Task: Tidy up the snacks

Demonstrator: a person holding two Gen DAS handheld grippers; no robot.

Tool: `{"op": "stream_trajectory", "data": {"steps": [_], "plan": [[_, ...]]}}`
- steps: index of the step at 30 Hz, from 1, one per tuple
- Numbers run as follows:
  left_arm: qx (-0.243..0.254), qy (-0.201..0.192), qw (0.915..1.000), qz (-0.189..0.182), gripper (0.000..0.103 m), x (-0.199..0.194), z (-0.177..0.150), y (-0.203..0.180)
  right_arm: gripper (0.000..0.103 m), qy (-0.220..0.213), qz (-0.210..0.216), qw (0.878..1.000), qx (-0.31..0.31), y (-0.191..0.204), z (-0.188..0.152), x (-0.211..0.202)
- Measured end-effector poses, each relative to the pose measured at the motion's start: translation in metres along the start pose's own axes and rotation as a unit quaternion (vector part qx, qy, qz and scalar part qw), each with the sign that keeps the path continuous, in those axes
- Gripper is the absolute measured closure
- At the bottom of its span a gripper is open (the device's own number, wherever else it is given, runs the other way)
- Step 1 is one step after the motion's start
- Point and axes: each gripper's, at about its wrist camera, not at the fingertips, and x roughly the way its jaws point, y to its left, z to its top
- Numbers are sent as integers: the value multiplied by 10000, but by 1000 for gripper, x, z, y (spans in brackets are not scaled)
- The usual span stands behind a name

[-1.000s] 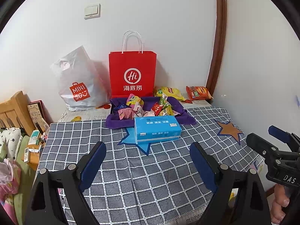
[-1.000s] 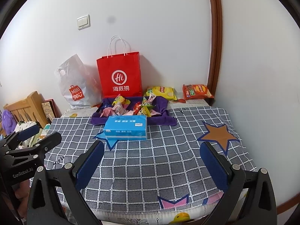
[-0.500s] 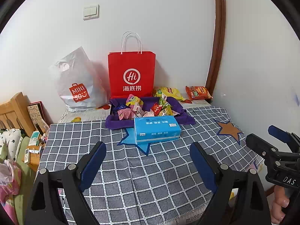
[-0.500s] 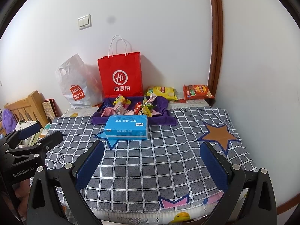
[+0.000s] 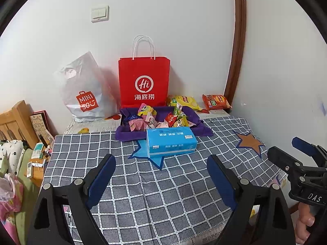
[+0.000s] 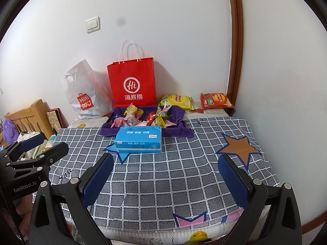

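Hovering at near table edge, both grippers (image 5: 161,180) (image 6: 165,178) barely shifted since a second ago, fingers spread wide, empty; snack packets (image 5: 159,118) piled in purple tray (image 5: 127,135), none gripped.

A grey cloth (image 6: 184,183) checked in white is covering the worktop, showing brown and blue stars edged in navy (one pink star at the near hem). A bright blue tissue pack (image 5: 171,143) is lying before a purple tray (image 5: 130,134) of multicoloured snack packets (image 5: 161,118), and a red bag (image 5: 144,81) with white lettering is standing behind. Yellow (image 6: 177,101) and orange (image 6: 215,101) crisp bags are lying by the white wall.
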Motion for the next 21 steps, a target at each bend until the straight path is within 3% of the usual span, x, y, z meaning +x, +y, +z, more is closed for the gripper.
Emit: {"op": "stream_trajectory", "data": {"steps": [21], "plan": [[-11,-3,10000,5,13,1,-1,1,2,-48,39,10000,-18,4,0,-2]]}}
